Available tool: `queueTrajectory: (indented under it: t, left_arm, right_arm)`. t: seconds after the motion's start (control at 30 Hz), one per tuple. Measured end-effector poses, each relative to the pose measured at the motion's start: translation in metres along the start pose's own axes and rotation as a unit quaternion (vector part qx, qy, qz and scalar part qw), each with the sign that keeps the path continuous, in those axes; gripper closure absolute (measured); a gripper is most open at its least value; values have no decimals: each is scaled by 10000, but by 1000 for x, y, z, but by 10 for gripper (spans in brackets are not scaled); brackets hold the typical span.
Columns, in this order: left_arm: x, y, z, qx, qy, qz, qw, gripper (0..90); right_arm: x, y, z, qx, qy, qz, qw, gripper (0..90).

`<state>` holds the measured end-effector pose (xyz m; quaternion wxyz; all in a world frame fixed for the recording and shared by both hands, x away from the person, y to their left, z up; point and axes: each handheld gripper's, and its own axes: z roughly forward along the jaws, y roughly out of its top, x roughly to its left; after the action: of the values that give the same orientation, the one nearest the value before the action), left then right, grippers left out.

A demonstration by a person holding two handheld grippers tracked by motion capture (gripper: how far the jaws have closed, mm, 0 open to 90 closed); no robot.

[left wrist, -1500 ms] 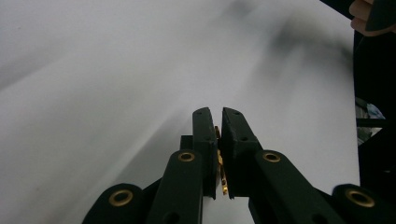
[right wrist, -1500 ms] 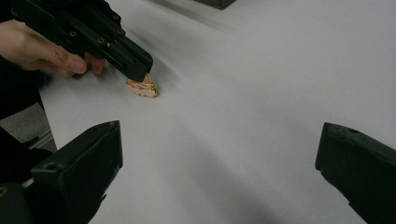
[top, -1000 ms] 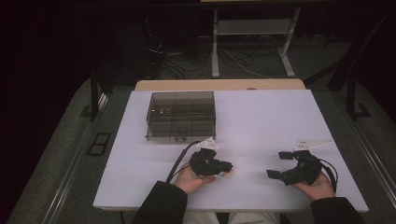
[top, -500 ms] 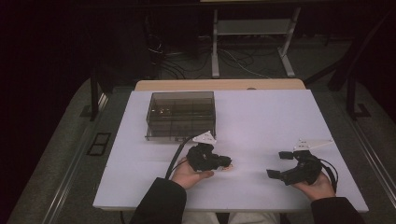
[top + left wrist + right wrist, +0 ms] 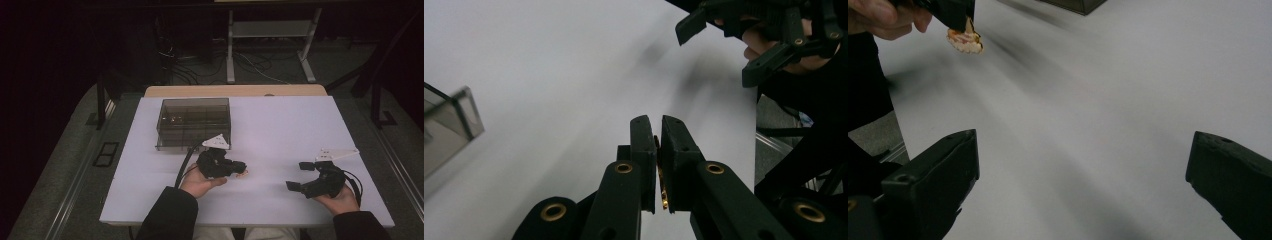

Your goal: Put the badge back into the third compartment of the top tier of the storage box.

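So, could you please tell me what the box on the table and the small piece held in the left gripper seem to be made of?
The box looks like smoky, see-through plastic: glossy walls, with dividers visible through them. The small piece in the left gripper is thin and gold-edged, probably metal. Its orange-and-pale face with a scalloped rim leaves that open.

Black two-jaw left gripper (image 5: 241, 166) pinched on a small gold piece (image 5: 660, 172); black right gripper (image 5: 299, 176) spread wide.
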<state>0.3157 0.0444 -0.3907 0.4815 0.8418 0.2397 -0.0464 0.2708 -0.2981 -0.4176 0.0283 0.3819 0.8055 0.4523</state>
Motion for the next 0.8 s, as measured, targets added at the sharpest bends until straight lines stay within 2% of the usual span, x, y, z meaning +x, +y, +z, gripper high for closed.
queueTrajectory:
  t: [0.23,0.57,0.8]
  left_arm:
    - [1,8,-8,-20,35,126,9999,841]
    - [0,21,-18,-130,81,116,9998,840]
    - [2,32,-28,-57,166,259,9995,840]
  right_arm:
    - [0,0,-2,-53,8,1,10000,1]
    - [0,0,-2,-108,49,-28,9999,1]
    - [-1,-1,-3,-135,39,-46,9999,1]
